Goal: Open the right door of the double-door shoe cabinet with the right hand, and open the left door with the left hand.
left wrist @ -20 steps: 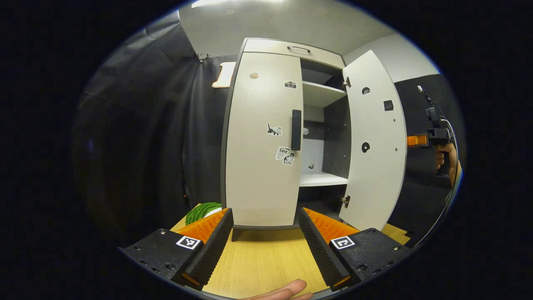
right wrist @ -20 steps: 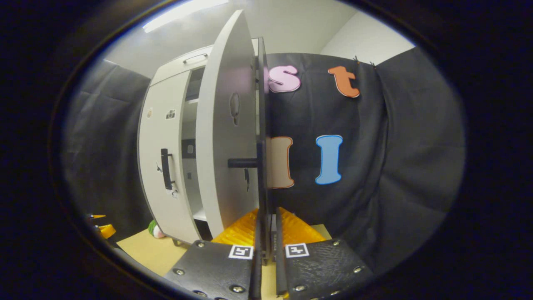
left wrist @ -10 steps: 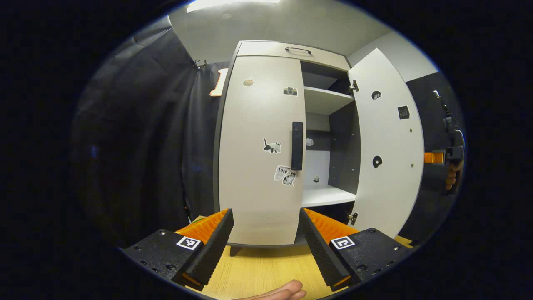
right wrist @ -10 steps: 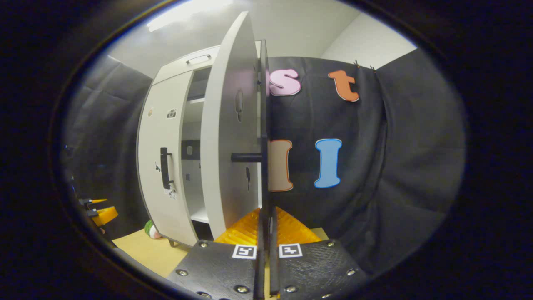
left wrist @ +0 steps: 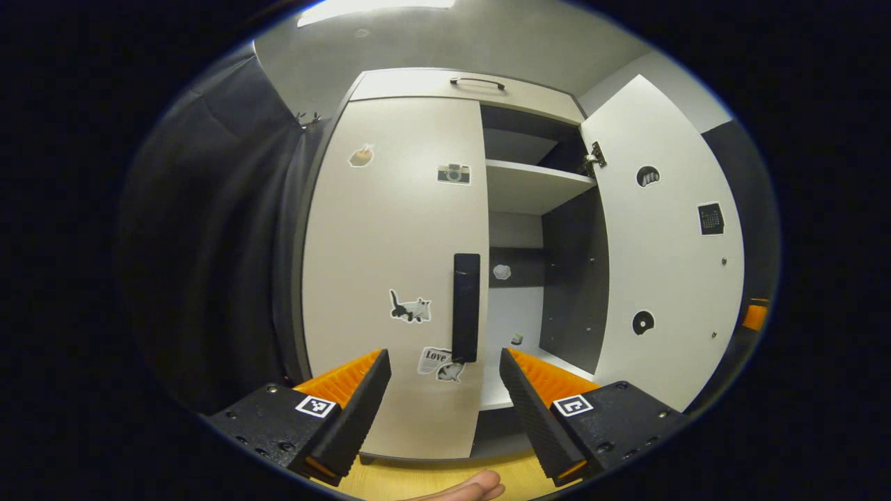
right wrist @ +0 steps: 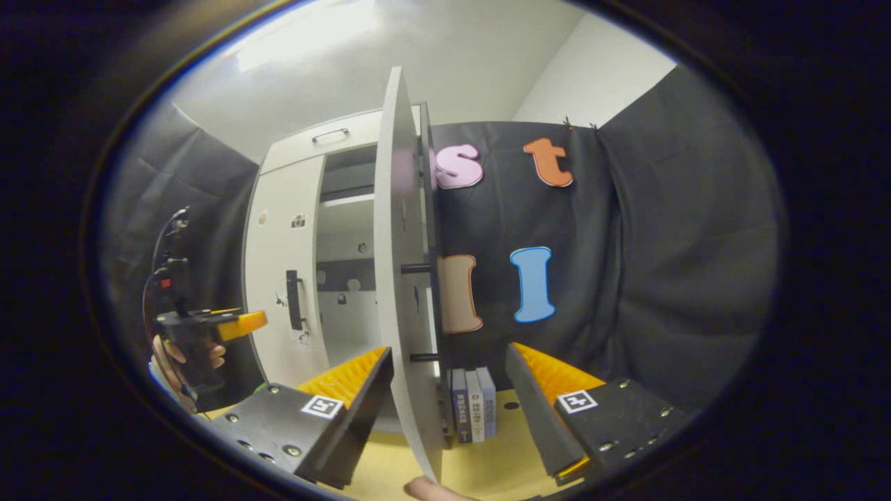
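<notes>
The right door (left wrist: 661, 243) of the shoe cabinet (left wrist: 418, 83) is seen swung wide open, its edge standing between the spread fingers of the right gripper (right wrist: 445, 410) in the right gripper view without being pinched; that gripper is held wide and grasps nothing. The left door (left wrist: 393, 264) is seen shut, with its dark upright handle (left wrist: 466, 306) near the inner edge. The left gripper (left wrist: 444, 403) is held wide and empty, aimed at the lower end of that handle and near it, though contact is not yet made. The step in hand is judged to be the reach for the left handle. It would be done well if the fingers were brought to either side of the bar at mid-height, closed firmly, and the door then drawn outward along an arc about its left hinges, so that the grip is not twisted off. A person's fingertip (left wrist: 466, 486) is glimpsed at the bottom of the left gripper view.
</notes>
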Available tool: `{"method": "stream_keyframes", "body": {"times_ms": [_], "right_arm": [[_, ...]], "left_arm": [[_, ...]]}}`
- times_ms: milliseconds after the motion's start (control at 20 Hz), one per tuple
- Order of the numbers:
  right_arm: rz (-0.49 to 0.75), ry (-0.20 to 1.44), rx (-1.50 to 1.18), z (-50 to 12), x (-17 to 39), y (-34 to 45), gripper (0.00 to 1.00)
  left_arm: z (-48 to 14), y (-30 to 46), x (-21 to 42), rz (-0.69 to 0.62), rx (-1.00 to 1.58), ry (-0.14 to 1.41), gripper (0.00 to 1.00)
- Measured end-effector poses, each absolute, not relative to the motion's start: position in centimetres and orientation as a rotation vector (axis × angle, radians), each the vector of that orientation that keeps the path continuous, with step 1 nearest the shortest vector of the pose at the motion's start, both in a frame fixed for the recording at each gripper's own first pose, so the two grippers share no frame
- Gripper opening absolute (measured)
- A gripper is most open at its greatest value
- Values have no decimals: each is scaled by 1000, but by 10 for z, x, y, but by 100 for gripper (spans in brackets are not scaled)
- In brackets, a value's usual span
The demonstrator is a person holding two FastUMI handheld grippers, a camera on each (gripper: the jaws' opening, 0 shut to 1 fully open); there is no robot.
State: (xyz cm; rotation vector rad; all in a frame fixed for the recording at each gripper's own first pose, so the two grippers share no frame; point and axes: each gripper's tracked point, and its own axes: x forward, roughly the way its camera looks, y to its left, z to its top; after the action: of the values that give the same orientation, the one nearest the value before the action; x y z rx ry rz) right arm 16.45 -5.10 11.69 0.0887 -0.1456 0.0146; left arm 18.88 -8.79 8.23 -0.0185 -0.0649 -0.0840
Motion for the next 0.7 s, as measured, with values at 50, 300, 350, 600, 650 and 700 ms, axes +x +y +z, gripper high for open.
{"method": "stream_keyframes", "body": {"times_ms": [50, 300, 350, 600, 650, 700], "right_arm": [[-4, -146, 81, 114, 160, -54, 98], [-58, -125, 114, 85, 139, -52, 98], [-43, -113, 125, 77, 135, -45, 98], [-62, -54, 127, 26, 130, -22, 98], [-69, -47, 129, 17, 128, -20, 98], [-83, -53, 144, 13, 121, -19, 98]], "left_arm": [[86, -92, 198, -91, -21, -66, 98], [103, -98, 242, -54, 11, -70, 98], [106, -97, 250, -43, 25, -75, 98], [106, -103, 278, -41, -4, -50, 97], [103, -100, 284, -31, -8, -39, 97], [97, -95, 289, -4, -3, -4, 96]]}}
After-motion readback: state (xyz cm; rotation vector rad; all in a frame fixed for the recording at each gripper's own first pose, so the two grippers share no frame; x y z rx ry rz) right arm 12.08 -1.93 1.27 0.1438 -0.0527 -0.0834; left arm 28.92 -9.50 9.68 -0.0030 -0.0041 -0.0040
